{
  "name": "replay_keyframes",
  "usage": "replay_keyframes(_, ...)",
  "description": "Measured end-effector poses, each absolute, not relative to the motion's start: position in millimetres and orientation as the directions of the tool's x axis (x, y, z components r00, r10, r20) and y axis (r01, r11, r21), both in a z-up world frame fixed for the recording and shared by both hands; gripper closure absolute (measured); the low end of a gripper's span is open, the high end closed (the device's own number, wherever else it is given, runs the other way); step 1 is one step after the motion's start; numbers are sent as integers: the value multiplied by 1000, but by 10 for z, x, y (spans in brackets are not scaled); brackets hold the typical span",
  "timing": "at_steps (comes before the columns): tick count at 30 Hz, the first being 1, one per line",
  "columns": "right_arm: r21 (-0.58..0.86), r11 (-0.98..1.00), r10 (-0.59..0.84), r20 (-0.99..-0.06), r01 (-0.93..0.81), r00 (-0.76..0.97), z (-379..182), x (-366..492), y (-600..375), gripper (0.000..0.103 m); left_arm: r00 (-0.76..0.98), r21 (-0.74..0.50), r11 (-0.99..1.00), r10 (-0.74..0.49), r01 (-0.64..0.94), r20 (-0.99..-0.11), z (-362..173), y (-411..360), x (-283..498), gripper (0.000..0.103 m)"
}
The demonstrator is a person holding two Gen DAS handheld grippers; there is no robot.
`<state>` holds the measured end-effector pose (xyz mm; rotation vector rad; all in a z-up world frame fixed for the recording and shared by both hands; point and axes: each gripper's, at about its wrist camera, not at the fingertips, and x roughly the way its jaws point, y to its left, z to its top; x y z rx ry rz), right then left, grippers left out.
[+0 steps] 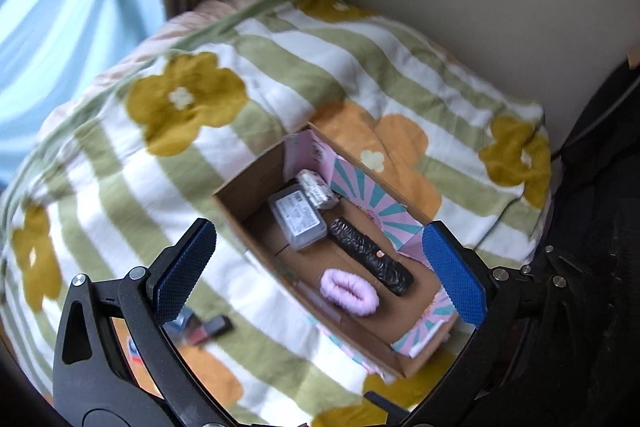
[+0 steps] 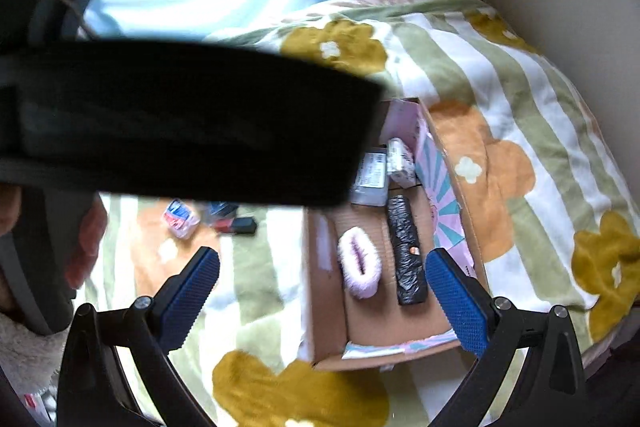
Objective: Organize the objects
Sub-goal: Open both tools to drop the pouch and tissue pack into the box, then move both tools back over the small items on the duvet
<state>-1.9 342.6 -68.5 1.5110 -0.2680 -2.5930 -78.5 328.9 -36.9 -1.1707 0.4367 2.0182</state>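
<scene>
while both grippers hover above the flowered blanket, the left gripper has its blue pads spread wide with nothing between them, and the right gripper is likewise released and empty. the open cardboard box lies on the blanket, toward 3 o'clock of centre in the left wrist view. inside it, a clear plastic case sits at the 11 o'clock end beside a small white wrapped packet; a long black crinkled bundle runs lengthwise along the 3 o'clock side, and a pink fluffy scrunchie rests just beside it toward 6 o'clock. outside the box, at 9 o'clock in the right wrist view, a small red-and-blue packet and a dark red-and-black stick lie on the blanket, near each other and well apart from the box. a broad black blurred shape crosses the right wrist view, hiding part of the box.
</scene>
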Motion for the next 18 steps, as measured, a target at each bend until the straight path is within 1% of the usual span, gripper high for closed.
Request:
replay_keyframes(5,174,-979,-203,-841,105,-502,-420,77,3182,0,-363,-100,-740,437,-665,-823,-46,2729,-695,0)
replay_keyframes(8,166,-974,-223,-834,155,-505,-262,137,3003,0,-426,-91,-798,409,-595,-807,122,2304,-615,0)
replay_keyframes(12,137,-965,-236,-820,222,-521,-86,167,2770,0,-518,-74,-876,347,-476,-782,320,1636,-463,0)
replay_keyframes(18,134,-950,-272,-802,283,-531,46,220,2446,0,-581,-50,-941,248,-336,-775,366,819,-174,0)
